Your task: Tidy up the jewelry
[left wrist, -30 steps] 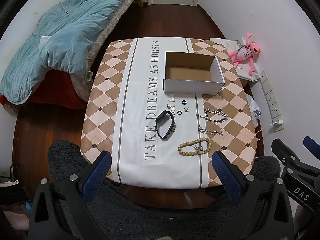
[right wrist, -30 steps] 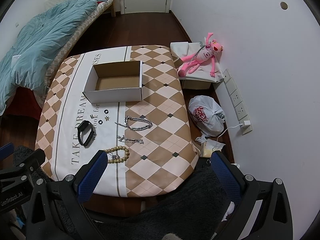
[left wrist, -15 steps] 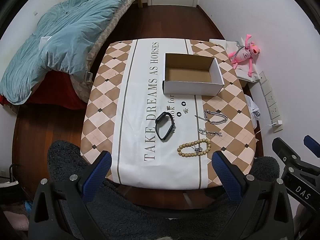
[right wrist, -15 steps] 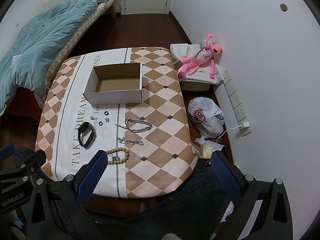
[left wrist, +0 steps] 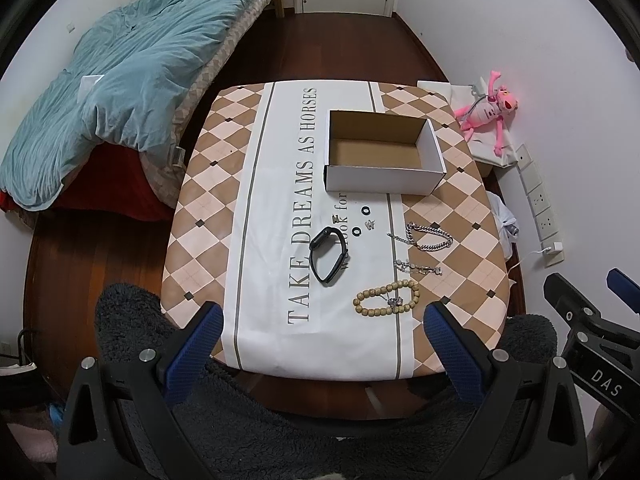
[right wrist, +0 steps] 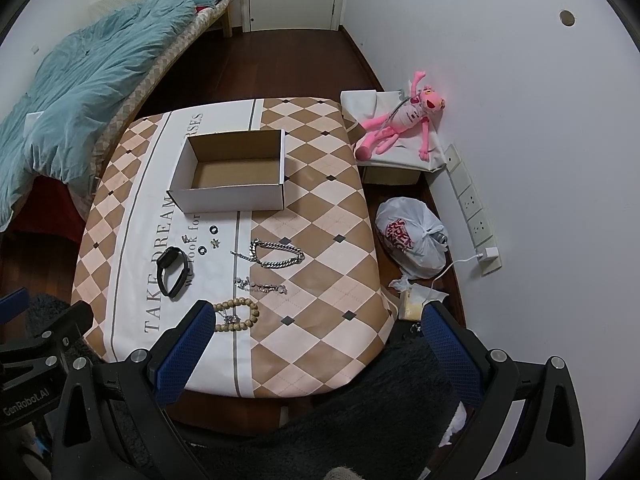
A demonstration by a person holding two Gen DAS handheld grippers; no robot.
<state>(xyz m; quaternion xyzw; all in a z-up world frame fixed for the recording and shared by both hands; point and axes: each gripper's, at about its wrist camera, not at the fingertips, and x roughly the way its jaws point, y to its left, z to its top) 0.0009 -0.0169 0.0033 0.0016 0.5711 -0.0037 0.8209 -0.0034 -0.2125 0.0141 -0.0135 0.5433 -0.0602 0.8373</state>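
An open white cardboard box (left wrist: 384,156) (right wrist: 234,170) stands empty at the far middle of the checked table (left wrist: 208,208). In front of it lie a black wristband (left wrist: 328,254) (right wrist: 173,271), two small black rings (left wrist: 365,211) and small silver studs (left wrist: 370,224), a silver chain bracelet (left wrist: 430,237) (right wrist: 278,255), a thin silver chain (left wrist: 416,267) (right wrist: 260,286) and a wooden bead bracelet (left wrist: 386,299) (right wrist: 236,315). My left gripper (left wrist: 320,318) and my right gripper (right wrist: 314,318) are both open and empty, held high above the table's near edge.
A bed with a teal duvet (left wrist: 120,80) is at the left. A pink plush toy (right wrist: 400,126) on a white box, a white plastic bag (right wrist: 412,236) and wall sockets (right wrist: 474,208) are at the right. A dark fluffy seat (left wrist: 280,432) is below the grippers.
Both grippers have risen and drawn back a little, so the table looks slightly smaller. Nothing on the table has moved.
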